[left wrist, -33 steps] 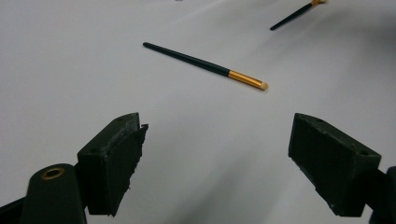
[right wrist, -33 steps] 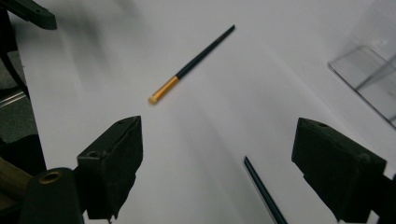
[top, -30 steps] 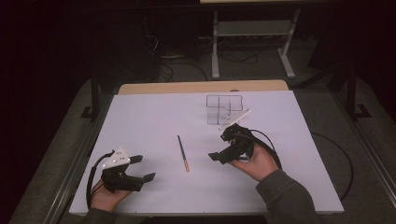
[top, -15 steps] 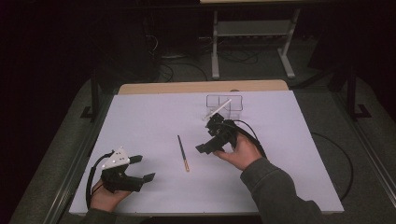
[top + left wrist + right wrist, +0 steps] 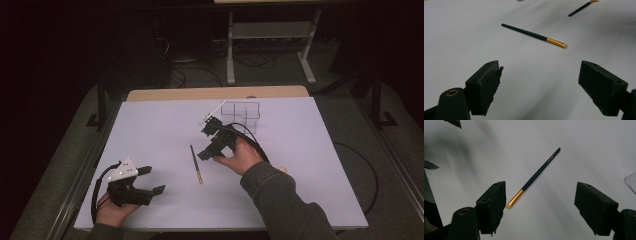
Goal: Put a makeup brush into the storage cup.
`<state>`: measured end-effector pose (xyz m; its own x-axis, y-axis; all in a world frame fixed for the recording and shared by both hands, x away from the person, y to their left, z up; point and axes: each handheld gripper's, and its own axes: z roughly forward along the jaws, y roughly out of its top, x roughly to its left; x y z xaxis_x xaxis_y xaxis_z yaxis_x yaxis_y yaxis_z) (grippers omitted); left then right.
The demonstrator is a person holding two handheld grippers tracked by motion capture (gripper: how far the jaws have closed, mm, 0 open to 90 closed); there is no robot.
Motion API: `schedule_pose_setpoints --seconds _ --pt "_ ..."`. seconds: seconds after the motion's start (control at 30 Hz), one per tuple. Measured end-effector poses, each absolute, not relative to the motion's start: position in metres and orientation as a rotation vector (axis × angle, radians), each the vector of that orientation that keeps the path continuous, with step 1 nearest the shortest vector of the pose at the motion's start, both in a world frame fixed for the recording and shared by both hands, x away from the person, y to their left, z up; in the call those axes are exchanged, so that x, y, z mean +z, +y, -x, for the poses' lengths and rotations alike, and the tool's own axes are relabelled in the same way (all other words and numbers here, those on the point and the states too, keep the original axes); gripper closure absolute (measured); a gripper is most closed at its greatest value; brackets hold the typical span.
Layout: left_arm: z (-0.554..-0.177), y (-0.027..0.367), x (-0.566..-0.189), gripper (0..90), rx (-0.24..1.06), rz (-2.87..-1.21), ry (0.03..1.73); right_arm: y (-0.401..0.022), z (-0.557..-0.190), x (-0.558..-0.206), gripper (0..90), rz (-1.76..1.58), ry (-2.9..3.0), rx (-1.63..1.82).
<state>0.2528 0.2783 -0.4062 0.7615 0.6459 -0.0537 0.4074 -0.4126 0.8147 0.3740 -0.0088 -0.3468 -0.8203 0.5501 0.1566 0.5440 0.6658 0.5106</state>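
1. The brush (image 5: 195,163) is a slim round stick with a dark handle, a gold metal ferrule and a small pale tip; it lies flat on the white sheet (image 5: 150,130) near the middle of the table, tip toward the person, touching neither gripper.
2. The right gripper (image 5: 204,144) hangs just beside the brush on its right, jaws pointing at it; they stand wide apart though they have just been closing a little, and nothing is clamped between them; in the right gripper view the brush (image 5: 534,178) lies on the sheet between and beyond the two black blocky pads.
3. The left gripper (image 5: 151,180) sits near the front left corner, well apart from the brush, jaws spread wide and holding nothing; its view shows the brush (image 5: 534,35) ahead.
4. The sheet is smooth, matt and plain, laid over a pale wooden tabletop (image 5: 215,93).
5. A clear plastic organiser (image 5: 242,115) with square compartments stands behind the right gripper; its contents cannot be told.
6. Beyond lies a dark room with grey carpet, cables and a white metal frame (image 5: 270,45).
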Motion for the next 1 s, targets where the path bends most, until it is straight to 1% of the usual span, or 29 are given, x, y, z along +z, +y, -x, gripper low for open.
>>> schedule_pose_setpoints --seconds 0.43,0.67,1.0 --pt "-0.252 0.279 -0.406 16.9 0.341 -2.056 0.786 0.012 -0.375 -0.358 29.7 -0.955 2.885 0.812" --pt "-0.252 0.279 -0.406 16.8 0.340 -2.054 0.790 0.018 -0.374 -0.372 33.1 -0.971 2.904 0.790" --pt "-0.252 0.279 -0.406 16.9 0.338 -2.055 0.791 0.023 -0.373 -0.391 35.3 -0.996 2.931 0.785"
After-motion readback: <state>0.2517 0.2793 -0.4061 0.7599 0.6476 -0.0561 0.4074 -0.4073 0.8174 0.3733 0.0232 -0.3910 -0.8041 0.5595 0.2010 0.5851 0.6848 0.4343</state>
